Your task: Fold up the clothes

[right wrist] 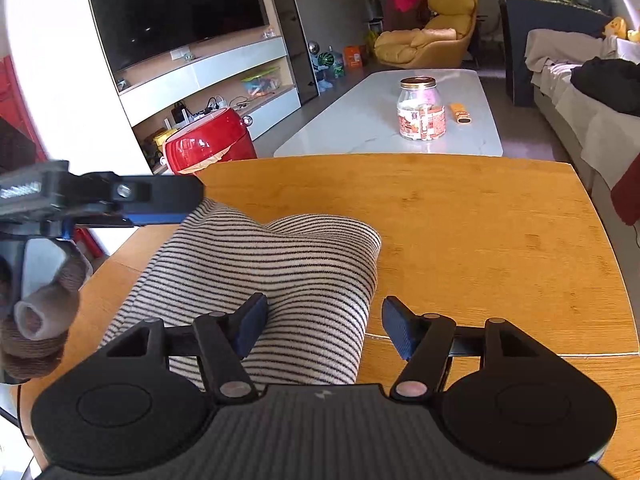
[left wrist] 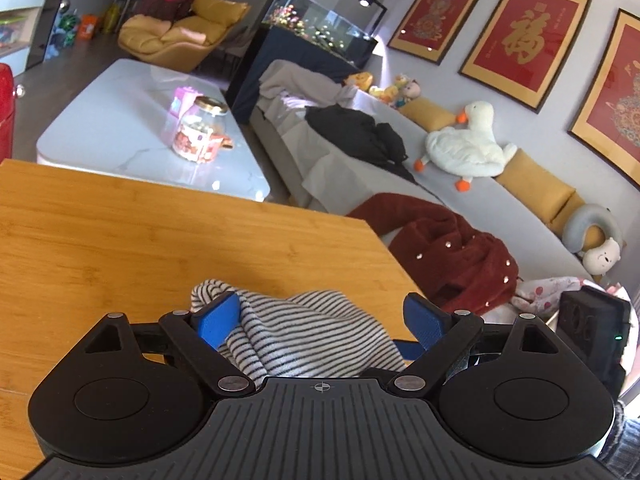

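A black-and-white striped garment lies bunched on the wooden table, its rounded fold facing the far side. My right gripper is open just above its near right edge, the left pad over the cloth and the right pad over bare wood. My left gripper is open too, and a ridge of the striped garment rises between its blue pads. In the right wrist view the left gripper reaches in side-on from the left, at the garment's far left corner, held by a hand in a brown sleeve.
The table's right edge borders a grey sofa with a dark red coat and a plush goose. Beyond it stands a white coffee table with a jar. A red drum-shaped object sits far left. A person bends over a yellow armchair far off.
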### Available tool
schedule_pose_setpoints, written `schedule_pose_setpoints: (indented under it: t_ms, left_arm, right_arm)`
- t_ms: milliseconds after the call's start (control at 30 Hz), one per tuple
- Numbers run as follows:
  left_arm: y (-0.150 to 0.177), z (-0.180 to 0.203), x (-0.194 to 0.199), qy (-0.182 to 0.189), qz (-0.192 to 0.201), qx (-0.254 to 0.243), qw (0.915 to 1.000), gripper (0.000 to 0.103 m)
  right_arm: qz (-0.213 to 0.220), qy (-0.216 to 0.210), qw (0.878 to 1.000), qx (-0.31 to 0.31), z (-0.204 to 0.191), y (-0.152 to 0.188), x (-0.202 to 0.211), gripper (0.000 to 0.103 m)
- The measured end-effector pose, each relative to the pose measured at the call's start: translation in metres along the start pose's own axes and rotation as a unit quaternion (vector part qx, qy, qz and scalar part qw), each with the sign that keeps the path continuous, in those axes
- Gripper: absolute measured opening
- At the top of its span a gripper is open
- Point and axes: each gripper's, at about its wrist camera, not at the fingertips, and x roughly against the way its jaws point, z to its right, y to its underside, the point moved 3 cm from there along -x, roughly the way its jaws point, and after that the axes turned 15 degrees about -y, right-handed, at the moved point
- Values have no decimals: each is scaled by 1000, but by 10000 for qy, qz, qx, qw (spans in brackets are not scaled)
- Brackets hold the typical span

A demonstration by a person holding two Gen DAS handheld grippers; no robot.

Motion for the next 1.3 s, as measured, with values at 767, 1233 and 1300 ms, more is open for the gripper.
schedule_pose_setpoints:
  t_ms: [767,1233,1300]
  left_arm:
    - [22,-23,-13,-69,-230,225,9995,94]
    - [-15,-18,36,-72,497,284,9983,90]
    - [-23,-5,39,210,558,209,9980,90]
  right_arm:
    - [19,-614,9939,-918,19,-33,-40,41]
    - [114,474,9984,271,15,-20,-15,42]
    - [158,415,9984,340,9,-19,-9,42]
